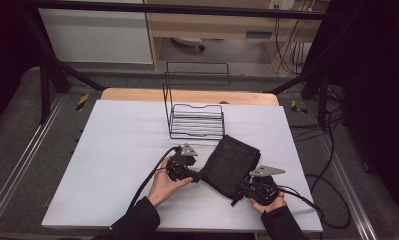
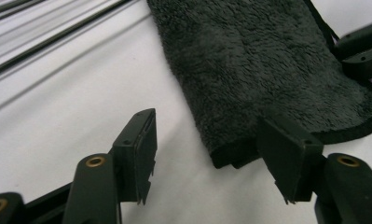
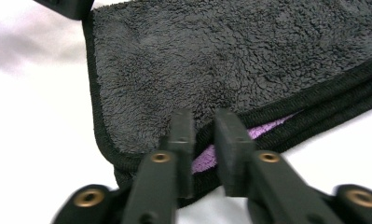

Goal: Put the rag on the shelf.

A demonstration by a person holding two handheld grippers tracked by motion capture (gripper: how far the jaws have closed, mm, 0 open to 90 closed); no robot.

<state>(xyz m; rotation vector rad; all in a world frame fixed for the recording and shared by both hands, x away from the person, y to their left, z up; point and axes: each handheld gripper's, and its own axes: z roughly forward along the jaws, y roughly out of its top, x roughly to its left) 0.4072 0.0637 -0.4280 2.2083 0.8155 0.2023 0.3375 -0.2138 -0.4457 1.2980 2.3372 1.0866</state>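
Observation:
A folded black fleece towel [image 1: 234, 160] lies on the white table top [image 1: 117, 150], right of centre. In the right gripper view the towel [image 3: 221, 60] shows a stitched hem with a purple layer under it. My right gripper [image 3: 204, 123] is shut on that hem at the towel's near right corner [image 1: 242, 187]. My left gripper [image 1: 197, 176] sits at the towel's near left corner. In the left gripper view its jaws [image 2: 209, 126] stand apart, with the towel's corner [image 2: 235, 154] lying between them close to the right jaw, not pressed.
A black wire rack [image 1: 197, 120] stands just behind the towel, its tall back frame rising at the far side. A wooden board edge [image 1: 187, 95] runs along the table's far end. Cables [image 1: 332, 200] trail off the right side.

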